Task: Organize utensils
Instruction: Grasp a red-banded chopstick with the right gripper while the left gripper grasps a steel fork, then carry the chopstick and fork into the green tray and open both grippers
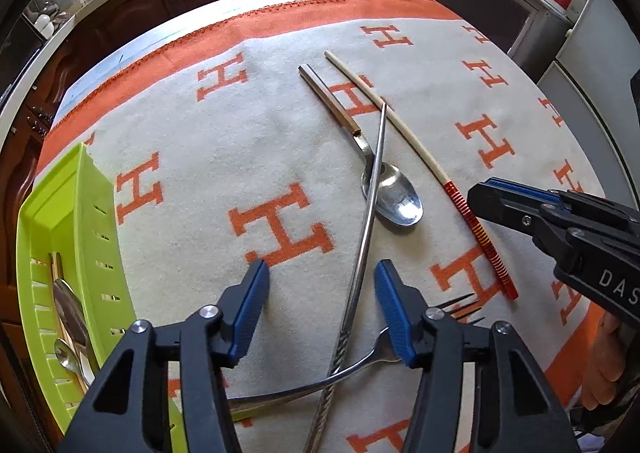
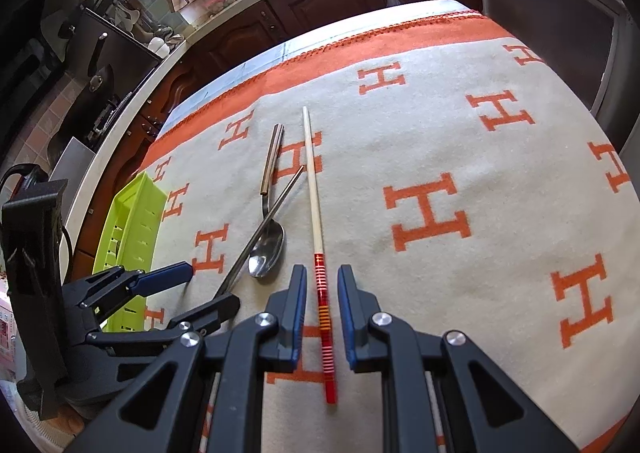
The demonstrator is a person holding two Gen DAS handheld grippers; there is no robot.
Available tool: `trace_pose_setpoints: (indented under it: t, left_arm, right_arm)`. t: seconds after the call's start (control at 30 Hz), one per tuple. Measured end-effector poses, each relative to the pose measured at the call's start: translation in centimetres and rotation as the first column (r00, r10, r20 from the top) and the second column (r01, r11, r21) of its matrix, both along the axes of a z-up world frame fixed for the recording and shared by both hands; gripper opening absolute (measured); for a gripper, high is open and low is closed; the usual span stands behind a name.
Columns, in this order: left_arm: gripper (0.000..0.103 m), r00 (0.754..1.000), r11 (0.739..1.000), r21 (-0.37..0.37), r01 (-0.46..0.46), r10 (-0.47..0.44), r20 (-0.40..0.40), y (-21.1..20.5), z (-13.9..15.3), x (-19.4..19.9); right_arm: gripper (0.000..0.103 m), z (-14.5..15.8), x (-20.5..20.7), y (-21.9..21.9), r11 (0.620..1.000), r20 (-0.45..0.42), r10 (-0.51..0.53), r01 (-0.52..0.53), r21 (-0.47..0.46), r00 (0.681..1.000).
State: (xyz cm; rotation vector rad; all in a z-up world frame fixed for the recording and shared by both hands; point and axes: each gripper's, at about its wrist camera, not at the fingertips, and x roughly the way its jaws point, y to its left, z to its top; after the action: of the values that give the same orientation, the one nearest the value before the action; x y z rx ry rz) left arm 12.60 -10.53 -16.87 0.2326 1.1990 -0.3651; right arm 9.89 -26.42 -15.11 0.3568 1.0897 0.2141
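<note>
While the left wrist view is considered, the left gripper (image 1: 320, 285) is seen with its jaws released, straddling a metal chopstick (image 1: 370, 197) that runs from 6 o'clock up to 12 o'clock without being pressed by either pad. That chopstick lies across the bowl of a spoon (image 1: 394, 195) and over the handle of a fork (image 1: 360, 363), whose tines show at 3 o'clock of the right pad. A slip is judged likely if the jaws are closed on so thin and smooth a rod; the fork beneath may be pinched or dragged along, and the spoon may be flicked aside. A green utensil tray (image 1: 76, 213), already holding spoons, stands at 9 o'clock, and the right gripper (image 1: 500, 205) intrudes at 3 o'clock beside a red-banded chopstick (image 1: 476, 221).

When the right wrist view is taken, the right gripper (image 2: 320, 301) is seen with narrow, unclenched jaws on either side of the red-banded chopstick (image 2: 322, 305), a gap showing at each pad. Rolling on the blanket (image 2: 460, 141) is judged possible if only one pad makes contact first. The left gripper (image 2: 200, 285) sits at 9 o'clock, near enough that a collision is risked if both are lifted together toward the tray (image 2: 136, 221).
</note>
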Motion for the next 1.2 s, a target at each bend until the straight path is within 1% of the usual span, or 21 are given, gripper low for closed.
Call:
trace_pose_setpoints:
  t: [0.03, 0.07, 0.13, 0.27, 0.43, 0.53, 0.6, 0.7, 0.77, 0.87, 0.93, 1.07, 1.13, 1.2]
  left_arm:
    - [0.035, 1.000, 1.000, -0.002, 0.007, -0.007, 0.006, -0.1, 0.1, 0.0]
    - [0.029, 1.000, 1.000, -0.009, 0.014, -0.013, 0.006, -0.3, 0.2, -0.1]
    - [0.006, 1.000, 0.999, -0.030, 0.018, -0.018, 0.003, -0.7, 0.2, -0.1]
    - [0.006, 1.000, 0.997, -0.075, -0.013, 0.013, -0.005, -0.2, 0.3, 0.0]
    - [0.005, 0.994, 0.978, -0.184, -0.101, 0.091, -0.063, 1.7, 0.4, 0.6]
    - [0.003, 0.991, 0.971, -0.202, -0.127, 0.118, -0.058, 2.5, 0.8, 0.5]
    - [0.003, 0.989, 0.961, -0.234, -0.145, 0.133, -0.064, 3.2, 1.2, 0.4]
    - [0.003, 0.987, 0.953, -0.256, -0.163, 0.154, -0.053, 3.8, 2.0, 0.2]
    - [0.003, 0.985, 0.947, -0.273, -0.172, 0.166, -0.044, 4.4, 2.6, -0.1]
    - [0.003, 0.982, 0.937, -0.296, -0.188, 0.185, -0.036, 5.4, 3.8, -0.5]
    - [0.003, 0.979, 0.929, -0.312, -0.198, 0.201, -0.023, 6.2, 4.9, -0.9]
    - [0.003, 0.972, 0.917, -0.335, -0.214, 0.233, 0.014, 8.4, 7.5, -2.1]
    - [0.003, 0.966, 0.911, -0.344, -0.226, 0.255, 0.041, 9.9, 9.0, -3.1]
    - [0.003, 0.959, 0.904, -0.352, -0.244, 0.278, 0.051, 11.4, 10.2, -3.8]
  right_arm:
    - [0.016, 0.0, 0.0, 0.2, 1.000, 0.004, 0.003, -0.003, -0.012, 1.000]
    - [0.016, 0.1, 0.0, 0.3, 1.000, 0.008, 0.006, -0.005, -0.026, 1.000]
    - [0.016, 0.1, 0.1, 0.7, 0.998, 0.015, 0.016, -0.015, -0.057, 1.000]
    - [0.016, 0.0, 0.3, 1.6, 0.993, 0.024, 0.042, -0.039, -0.114, 0.999]
    - [0.016, -0.4, 0.6, 2.7, 0.979, 0.030, 0.077, -0.070, -0.191, 0.997]
    - [0.016, -0.5, 0.5, 3.4, 0.962, 0.049, 0.102, -0.086, -0.258, 0.994]
    - [0.016, -0.5, 0.3, 4.1, 0.945, 0.059, 0.122, -0.097, -0.313, 0.991]
    - [0.006, -0.5, 0.2, 4.7, 0.917, 0.059, 0.130, -0.098, -0.387, 0.990]
    - [0.006, -0.4, 0.4, 4.4, 0.924, 0.045, 0.111, -0.087, -0.373, 0.993]
    - [0.006, -0.1, 0.6, 3.4, 0.955, 0.018, 0.059, -0.051, -0.291, 0.998]
    - [0.005, 0.5, 0.4, 2.8, 0.969, 0.017, 0.038, -0.033, -0.246, 0.999]
    - [0.006, 2.2, -0.3, 2.8, 0.984, 0.035, 0.027, -0.020, -0.174, 0.999]
    - [0.005, 3.3, -0.8, 3.1, 0.989, 0.049, 0.034, -0.026, -0.146, 0.998]
    - [0.005, 4.2, -1.1, 3.9, 0.991, 0.061, 0.048, -0.040, -0.125, 0.997]
